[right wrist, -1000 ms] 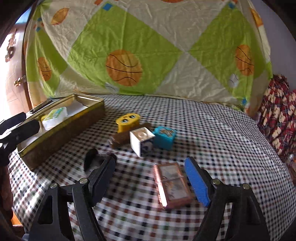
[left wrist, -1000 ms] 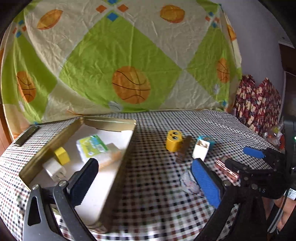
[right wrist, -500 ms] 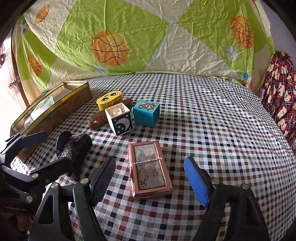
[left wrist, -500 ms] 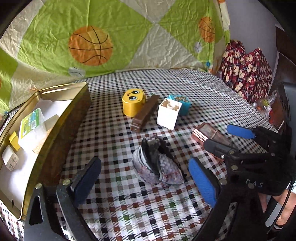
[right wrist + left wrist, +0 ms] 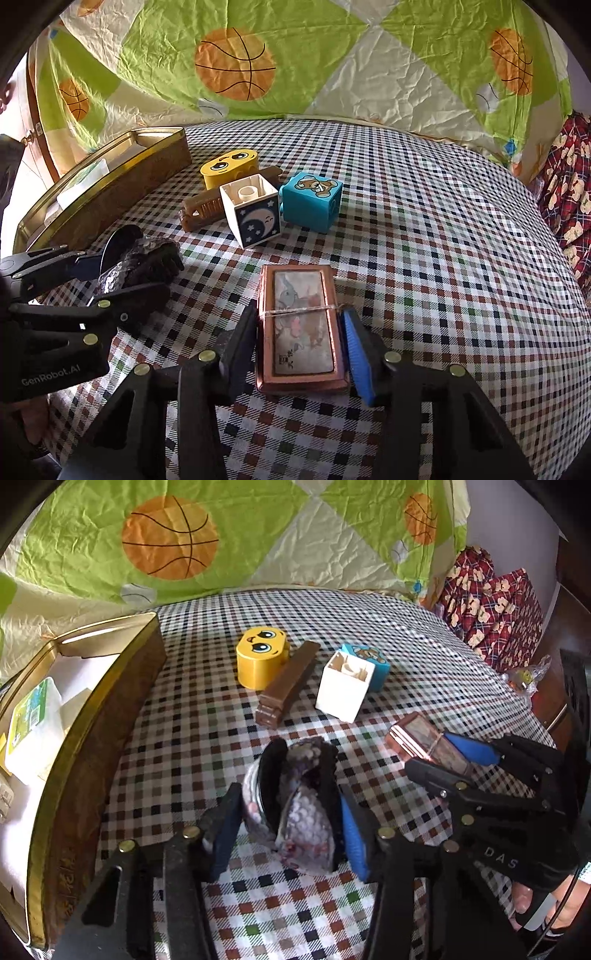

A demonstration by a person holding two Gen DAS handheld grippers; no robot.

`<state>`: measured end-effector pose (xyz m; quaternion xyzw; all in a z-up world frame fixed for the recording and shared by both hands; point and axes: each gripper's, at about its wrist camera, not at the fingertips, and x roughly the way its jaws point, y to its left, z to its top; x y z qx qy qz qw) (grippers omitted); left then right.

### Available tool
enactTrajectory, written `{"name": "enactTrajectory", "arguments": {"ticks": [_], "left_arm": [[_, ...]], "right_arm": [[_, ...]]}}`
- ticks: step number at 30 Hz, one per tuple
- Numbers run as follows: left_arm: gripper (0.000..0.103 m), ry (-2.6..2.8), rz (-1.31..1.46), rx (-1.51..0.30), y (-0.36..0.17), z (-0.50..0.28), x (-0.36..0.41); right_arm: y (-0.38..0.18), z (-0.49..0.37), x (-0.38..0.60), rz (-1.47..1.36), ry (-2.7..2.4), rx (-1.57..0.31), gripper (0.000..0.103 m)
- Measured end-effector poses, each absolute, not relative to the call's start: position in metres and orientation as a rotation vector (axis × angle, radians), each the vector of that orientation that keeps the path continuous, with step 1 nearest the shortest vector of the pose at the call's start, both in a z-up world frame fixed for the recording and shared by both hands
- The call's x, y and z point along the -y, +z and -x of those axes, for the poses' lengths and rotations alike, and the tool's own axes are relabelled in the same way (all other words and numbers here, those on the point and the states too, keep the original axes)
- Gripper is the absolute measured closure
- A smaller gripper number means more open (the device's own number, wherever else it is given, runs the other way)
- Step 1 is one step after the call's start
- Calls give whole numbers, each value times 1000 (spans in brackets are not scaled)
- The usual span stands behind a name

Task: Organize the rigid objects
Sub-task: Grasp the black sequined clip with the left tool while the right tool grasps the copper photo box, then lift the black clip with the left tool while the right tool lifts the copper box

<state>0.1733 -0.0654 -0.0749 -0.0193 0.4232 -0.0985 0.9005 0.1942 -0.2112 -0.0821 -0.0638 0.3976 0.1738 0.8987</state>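
- The left gripper [image 5: 288, 823], low in the frame centre of the left wrist view, has just been closing; its dark pad and blue pad now press the two sides of a sequined pouch [image 5: 303, 812], scaly, glittery and lumpy, with a black rim at its top.
- The right gripper [image 5: 299, 347], bottom centre of the right wrist view, has also just been closing; its pads sit against the long edges of a copper-framed flat box [image 5: 299, 325], smooth-rimmed, tied across with thin twine, lying flat.
- Bare checked tablecloth [image 5: 443, 258] spreads to the right of the flat box, wide and uncluttered up to the table's curved edge.
- Above the grippers, mid-frame, stands a tight cluster: a white hollow cube with a moon face [image 5: 251, 210], a blue bear block [image 5: 312, 201], a yellow smiling block [image 5: 229, 171] and a brown ribbed bar [image 5: 207, 206] touching one another.
- At the left edge lies a gold-rimmed tin tray [image 5: 96, 716] with tall brown walls, holding white packets.
- A crinkled basketball-print sheet [image 5: 332, 66] closes off the top.
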Motion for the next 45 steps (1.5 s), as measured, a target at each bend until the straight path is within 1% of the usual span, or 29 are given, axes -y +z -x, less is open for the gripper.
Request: {"name": "enactTrajectory", "arguments": {"ticks": [10, 31, 45], "left_arm": [[61, -214, 27, -839, -72, -155, 52], [61, -194, 108, -736, -63, -141, 32], [61, -162, 104, -676, -58, -133, 31]], "right_arm": [[-81, -194, 208, 115, 344, -826, 54], [-76, -182, 210, 87, 380, -780, 54], [-72, -176, 211, 89, 376, -741, 54]]}}
